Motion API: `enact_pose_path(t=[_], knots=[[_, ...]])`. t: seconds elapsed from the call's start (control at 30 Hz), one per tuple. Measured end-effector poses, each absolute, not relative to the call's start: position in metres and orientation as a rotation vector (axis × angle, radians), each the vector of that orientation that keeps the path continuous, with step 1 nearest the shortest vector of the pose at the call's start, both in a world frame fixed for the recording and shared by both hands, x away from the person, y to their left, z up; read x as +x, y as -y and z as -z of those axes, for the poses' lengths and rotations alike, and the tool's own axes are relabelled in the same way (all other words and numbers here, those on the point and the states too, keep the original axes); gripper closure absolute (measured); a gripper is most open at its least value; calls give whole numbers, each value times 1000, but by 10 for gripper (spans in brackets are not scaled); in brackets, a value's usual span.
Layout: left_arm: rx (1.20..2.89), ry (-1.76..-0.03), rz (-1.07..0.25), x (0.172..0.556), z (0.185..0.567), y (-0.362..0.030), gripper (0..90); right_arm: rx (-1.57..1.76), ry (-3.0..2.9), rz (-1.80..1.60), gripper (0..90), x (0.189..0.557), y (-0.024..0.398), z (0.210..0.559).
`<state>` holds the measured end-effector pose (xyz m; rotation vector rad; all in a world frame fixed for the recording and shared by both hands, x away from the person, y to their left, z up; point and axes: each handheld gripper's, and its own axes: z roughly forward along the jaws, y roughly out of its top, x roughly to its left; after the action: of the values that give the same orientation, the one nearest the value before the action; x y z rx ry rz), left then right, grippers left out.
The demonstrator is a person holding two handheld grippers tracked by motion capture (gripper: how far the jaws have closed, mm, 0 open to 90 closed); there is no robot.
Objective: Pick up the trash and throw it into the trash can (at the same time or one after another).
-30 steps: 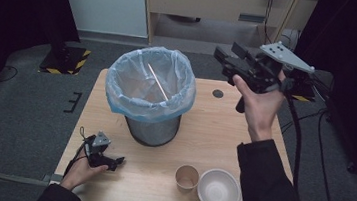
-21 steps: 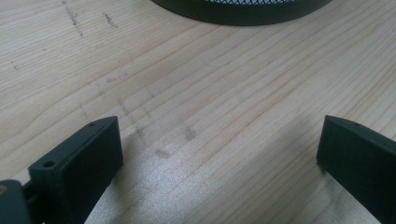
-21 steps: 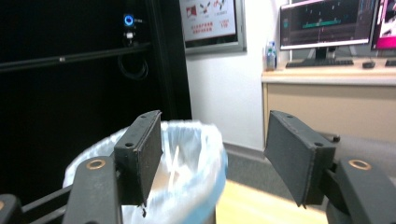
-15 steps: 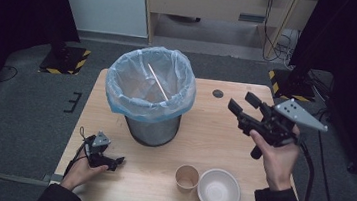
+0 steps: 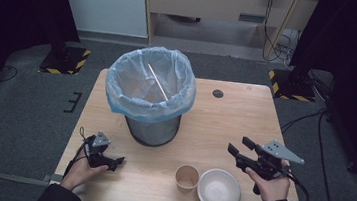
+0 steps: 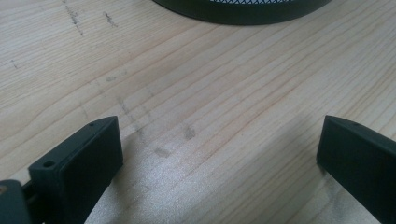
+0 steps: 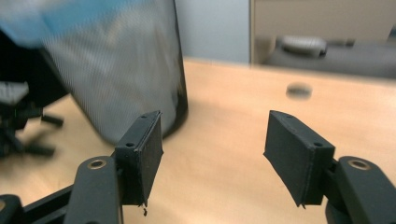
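Observation:
A black mesh bin [image 5: 149,97] lined with a blue bag stands at the table's middle left, with a thin wooden stick [image 5: 158,82] leaning inside it. A brown paper cup [image 5: 187,177] and a white bowl [image 5: 218,190] sit side by side at the front edge. My right gripper [image 5: 238,145] hovers low over the table just right of the bowl, pointing toward the bin [image 7: 121,70]. Its jaws [image 7: 215,154] stand open with nothing between them and have just closed a little. My left gripper [image 5: 115,163] rests at the front left, open and empty [image 6: 219,154], near the bin's base [image 6: 243,9].
The wooden table [image 5: 224,120] has a small dark round cap [image 5: 218,93] at its back right, also seen ahead of the right gripper [image 7: 299,90]. Bare wood lies between the bin and the right gripper. Dark floor and cables surround the table.
My right hand has come down from beside the bin's rim at the back right to low over the table's front right, near the bowl. The left hand has stayed put.

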<state>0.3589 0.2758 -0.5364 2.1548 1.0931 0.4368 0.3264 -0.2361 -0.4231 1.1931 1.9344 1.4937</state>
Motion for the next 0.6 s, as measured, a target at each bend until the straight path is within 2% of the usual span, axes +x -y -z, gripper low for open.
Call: enact_pose_path(t=[0.07, 0.27, 0.6], knots=[[2155, -1092, -436, 359, 536, -276, 0, 1219, -1963, -1463, 380, 325, 239, 438], [2155, -1091, -436, 359, 536, -276, 0, 1219, -2031, -1435, 392, 325, 230, 455], [2155, -1090, -436, 359, 536, -276, 0, 1136, -2203, -1458, 442, 318, 195, 461]])
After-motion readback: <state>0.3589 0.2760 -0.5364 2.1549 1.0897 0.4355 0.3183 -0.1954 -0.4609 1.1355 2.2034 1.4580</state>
